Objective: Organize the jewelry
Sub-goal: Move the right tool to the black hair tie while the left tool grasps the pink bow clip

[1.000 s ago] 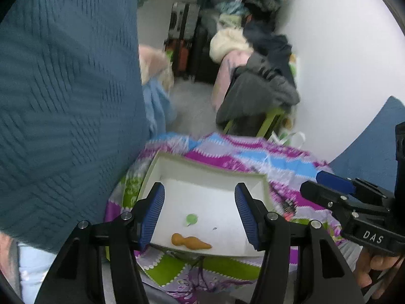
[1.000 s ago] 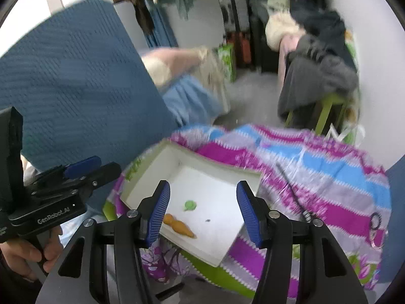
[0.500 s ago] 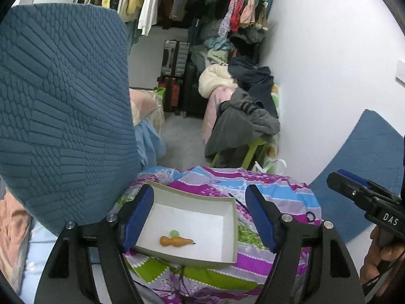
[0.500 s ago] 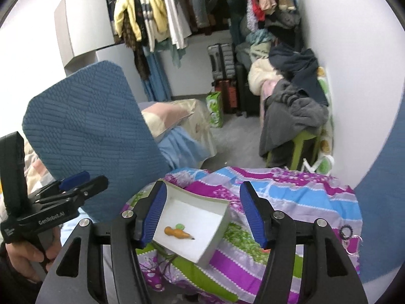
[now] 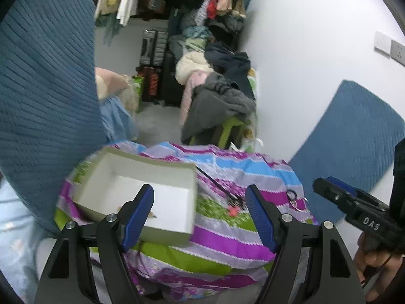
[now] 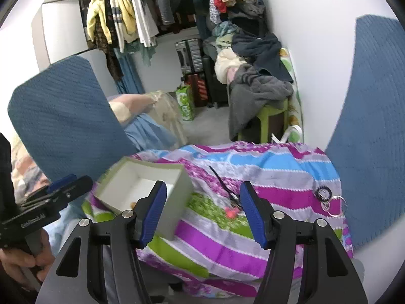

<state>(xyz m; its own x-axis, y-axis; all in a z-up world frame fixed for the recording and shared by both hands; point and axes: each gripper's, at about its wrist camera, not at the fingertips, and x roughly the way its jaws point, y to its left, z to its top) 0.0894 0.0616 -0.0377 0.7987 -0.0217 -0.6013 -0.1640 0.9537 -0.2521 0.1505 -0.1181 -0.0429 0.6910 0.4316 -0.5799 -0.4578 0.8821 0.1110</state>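
A white open box (image 5: 141, 192) (image 6: 141, 187) sits on the left of a striped cloth (image 5: 227, 217) (image 6: 253, 217). An orange piece (image 5: 152, 214) (image 6: 132, 204) lies in it, mostly hidden by my fingers. A dark necklace with a red pendant (image 5: 234, 209) (image 6: 231, 211) lies right of the box. A dark ring and metal hoops (image 5: 293, 198) (image 6: 326, 197) lie further right. My left gripper (image 5: 200, 217) is open and empty, above the box's right edge. My right gripper (image 6: 202, 215) is open and empty, above the necklace.
Blue quilted cushions stand left (image 5: 45, 88) (image 6: 68, 116) and right (image 5: 354, 147) (image 6: 372, 126). A green stool piled with clothes (image 5: 220, 106) (image 6: 258, 93), suitcases (image 5: 154, 48) and hanging clothes (image 6: 121, 22) fill the back. The white wall (image 5: 303, 50) is on the right.
Both grippers have pulled back, risen and swung right. The box now sits left of centre, and the necklace and rings have come into view.
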